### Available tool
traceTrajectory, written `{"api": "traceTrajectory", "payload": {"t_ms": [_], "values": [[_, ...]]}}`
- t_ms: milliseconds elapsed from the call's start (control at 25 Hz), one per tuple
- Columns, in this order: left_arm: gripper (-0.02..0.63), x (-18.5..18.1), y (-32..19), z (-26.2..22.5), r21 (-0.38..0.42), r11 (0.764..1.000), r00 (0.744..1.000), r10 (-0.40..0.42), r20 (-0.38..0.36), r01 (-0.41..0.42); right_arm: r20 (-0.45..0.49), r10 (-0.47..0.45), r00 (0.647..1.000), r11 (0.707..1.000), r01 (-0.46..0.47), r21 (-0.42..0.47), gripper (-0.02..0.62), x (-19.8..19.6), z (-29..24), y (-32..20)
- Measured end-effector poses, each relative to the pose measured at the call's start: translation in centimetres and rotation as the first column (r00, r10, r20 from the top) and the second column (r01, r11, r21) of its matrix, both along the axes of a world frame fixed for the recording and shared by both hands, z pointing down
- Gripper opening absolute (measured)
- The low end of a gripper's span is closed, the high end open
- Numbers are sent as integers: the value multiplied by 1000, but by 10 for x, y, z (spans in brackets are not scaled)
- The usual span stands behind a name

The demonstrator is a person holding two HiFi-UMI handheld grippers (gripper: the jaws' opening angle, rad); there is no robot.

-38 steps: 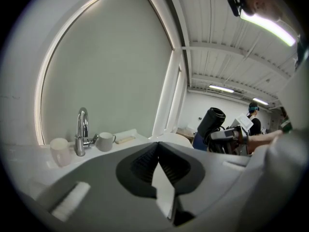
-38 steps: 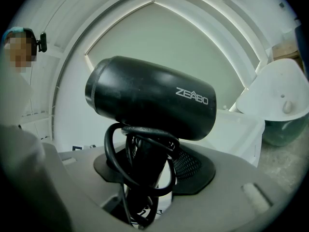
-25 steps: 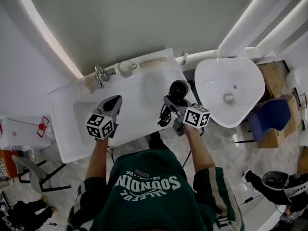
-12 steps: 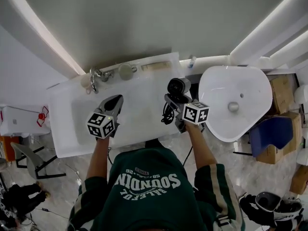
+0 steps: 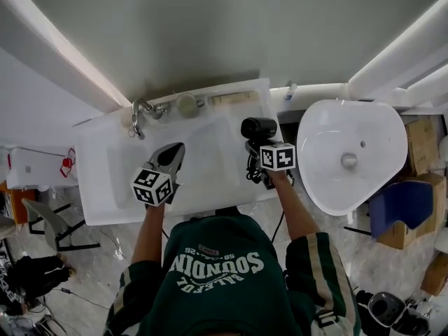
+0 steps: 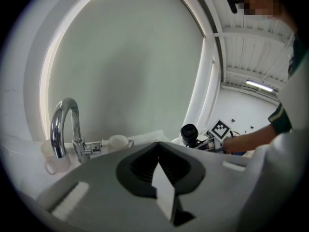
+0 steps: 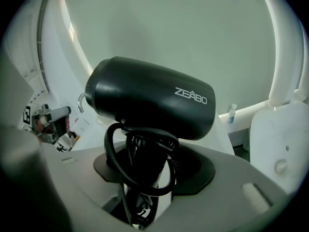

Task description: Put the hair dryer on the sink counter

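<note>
The black hair dryer (image 5: 257,128) stands upright over the right end of the white sink counter (image 5: 210,187); whether it touches the top I cannot tell. My right gripper (image 5: 256,152) is shut on its handle, with the cord looped round that handle. In the right gripper view the hair dryer (image 7: 149,98) fills the middle, its barrel lying crosswise above my right gripper (image 7: 145,178). My left gripper (image 5: 175,151) hangs over the basin with its jaws shut and nothing in them. In the left gripper view my left gripper (image 6: 158,149) points toward the back wall, with the hair dryer (image 6: 189,133) far to its right.
A chrome faucet (image 5: 138,110) and a small white cup (image 5: 186,103) stand along the counter's back edge, and a mug (image 6: 54,158) sits left of the faucet (image 6: 65,127). A large white bowl (image 5: 350,152) lies right of the counter. Cardboard boxes (image 5: 423,138) stand further right.
The head camera has shifted, so the counter sits differently in view. The right gripper with the hair dryer has drawn slightly closer in over the counter's right end. The left gripper has hardly moved.
</note>
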State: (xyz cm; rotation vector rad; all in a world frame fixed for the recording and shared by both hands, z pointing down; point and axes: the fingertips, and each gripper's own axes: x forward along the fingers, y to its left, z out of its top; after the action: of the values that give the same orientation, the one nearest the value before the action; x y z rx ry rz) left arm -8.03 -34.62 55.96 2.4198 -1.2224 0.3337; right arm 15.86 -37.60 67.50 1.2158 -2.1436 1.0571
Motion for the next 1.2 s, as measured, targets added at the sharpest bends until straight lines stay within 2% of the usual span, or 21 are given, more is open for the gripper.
{"api": "traceTrajectory", "payload": {"t_ms": [360,680,1040,1200], "values": [[51,-12,5,9,-30,997,997,-72,6,72,-213,-43,976,994,20,-109,232,8,66,-42],[51,-18,9,13,-44,993,994,-111,6,111,-334,-53,941,985,-6,-172,232,11,97,-51],[51,-14,5,19,-53,992,993,-115,5,115,-359,-19,933,980,-53,-191,233,15,110,-54],[51,-7,2,19,-51,994,995,-101,-2,101,-369,-44,928,977,-38,-211,233,6,115,-51]]}}
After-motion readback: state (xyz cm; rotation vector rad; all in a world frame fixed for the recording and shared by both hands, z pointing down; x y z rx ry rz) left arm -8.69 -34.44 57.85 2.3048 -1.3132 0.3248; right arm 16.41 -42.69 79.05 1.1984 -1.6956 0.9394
